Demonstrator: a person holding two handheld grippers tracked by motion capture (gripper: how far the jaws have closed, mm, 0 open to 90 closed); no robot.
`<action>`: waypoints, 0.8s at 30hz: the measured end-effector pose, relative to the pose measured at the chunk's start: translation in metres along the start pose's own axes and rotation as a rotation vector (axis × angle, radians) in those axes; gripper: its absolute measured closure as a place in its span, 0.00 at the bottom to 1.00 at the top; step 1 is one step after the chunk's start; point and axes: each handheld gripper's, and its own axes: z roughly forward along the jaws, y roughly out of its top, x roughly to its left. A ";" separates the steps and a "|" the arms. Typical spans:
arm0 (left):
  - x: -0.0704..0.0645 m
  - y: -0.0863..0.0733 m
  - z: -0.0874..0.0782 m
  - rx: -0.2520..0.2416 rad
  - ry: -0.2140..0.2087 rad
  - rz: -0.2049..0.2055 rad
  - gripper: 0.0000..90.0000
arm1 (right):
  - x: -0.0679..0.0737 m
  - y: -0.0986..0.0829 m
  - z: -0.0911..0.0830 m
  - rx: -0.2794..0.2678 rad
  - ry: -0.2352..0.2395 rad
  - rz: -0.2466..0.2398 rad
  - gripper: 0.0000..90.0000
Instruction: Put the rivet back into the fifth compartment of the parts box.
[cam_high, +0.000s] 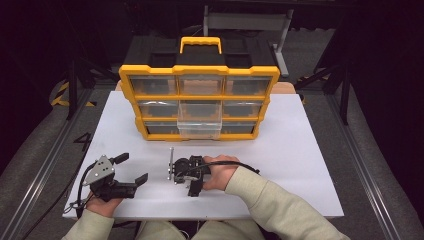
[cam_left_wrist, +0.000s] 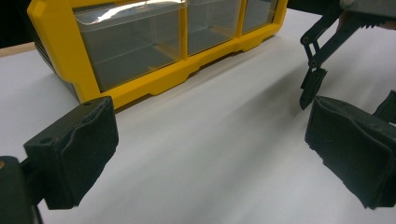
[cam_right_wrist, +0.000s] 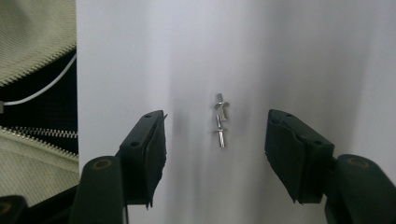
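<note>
— What's on the white table (cam_high: 300, 150)?
— A yellow drawer organizer (cam_high: 199, 100) stands at the far edge. Nearer the person than it, two small metal rivets (cam_right_wrist: 220, 120) lie touching on the bare top.

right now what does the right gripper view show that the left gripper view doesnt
The right gripper view has two small metal rivets lying on the table between the open right gripper, plus a zipped jacket at the table edge. The left gripper view has the yellow drawer organizer and the open left gripper. Both share the white table.
</note>
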 end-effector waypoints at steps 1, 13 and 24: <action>0.000 0.000 0.000 0.000 0.000 -0.001 0.04 | 0.000 0.000 0.002 -0.001 0.002 0.002 0.45; 0.000 0.000 0.000 -0.003 -0.008 -0.002 0.04 | -0.001 0.001 0.013 0.019 0.000 0.004 0.66; 0.000 0.000 0.000 -0.006 -0.008 0.002 0.04 | -0.001 0.001 0.013 0.036 -0.005 0.002 0.86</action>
